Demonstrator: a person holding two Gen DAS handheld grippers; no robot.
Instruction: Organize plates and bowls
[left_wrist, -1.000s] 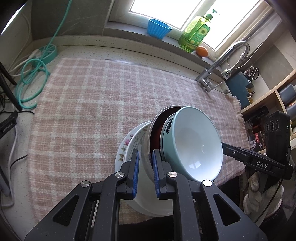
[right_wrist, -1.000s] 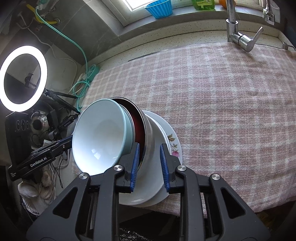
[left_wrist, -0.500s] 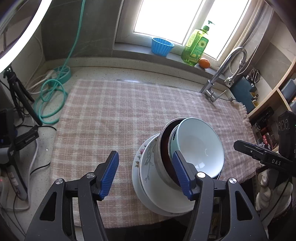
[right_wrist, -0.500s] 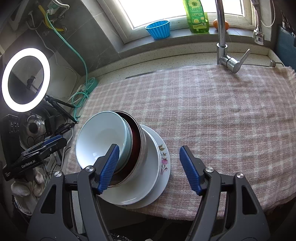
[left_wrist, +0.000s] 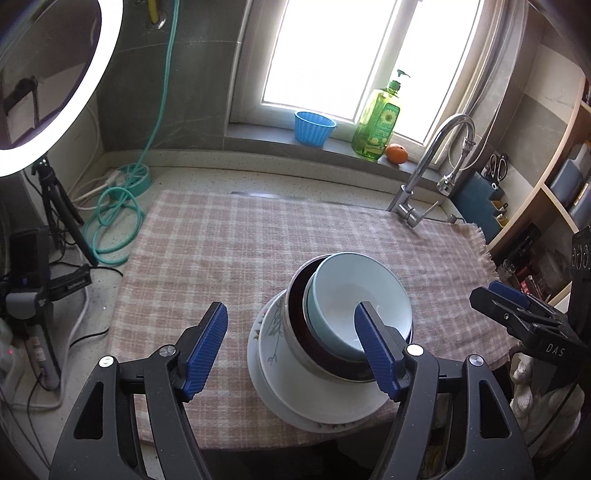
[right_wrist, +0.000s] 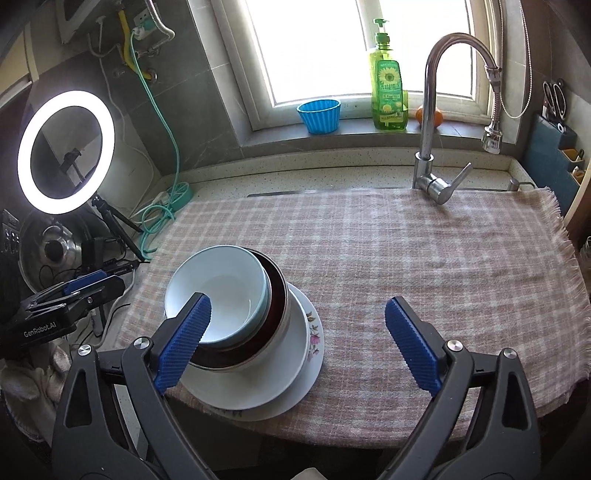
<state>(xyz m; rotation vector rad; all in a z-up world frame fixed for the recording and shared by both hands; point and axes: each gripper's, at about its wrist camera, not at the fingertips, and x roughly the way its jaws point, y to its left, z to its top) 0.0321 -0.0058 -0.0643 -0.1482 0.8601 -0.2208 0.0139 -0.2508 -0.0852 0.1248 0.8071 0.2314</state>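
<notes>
Cloth: pink checked cloth (right_wrist: 406, 258) bears the stack at its near edge
Stack: floral white plate (right_wrist: 314, 339); dark red metal-rimmed bowl (right_wrist: 277, 299); pale blue bowl (right_wrist: 221, 291) uppermost
Grippers: left gripper (left_wrist: 291, 347) and right gripper (right_wrist: 299, 343) both gape wide, holding nothing; stack lies between them, right of left, left of right; neither clearly nearer

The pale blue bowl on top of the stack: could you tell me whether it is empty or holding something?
Empty. The pale blue bowl shows only its bare white inside in both wrist views, nothing resting in it.

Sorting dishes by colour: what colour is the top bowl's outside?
Pale blue-green; the top bowl shows it best in the right wrist view.
</notes>
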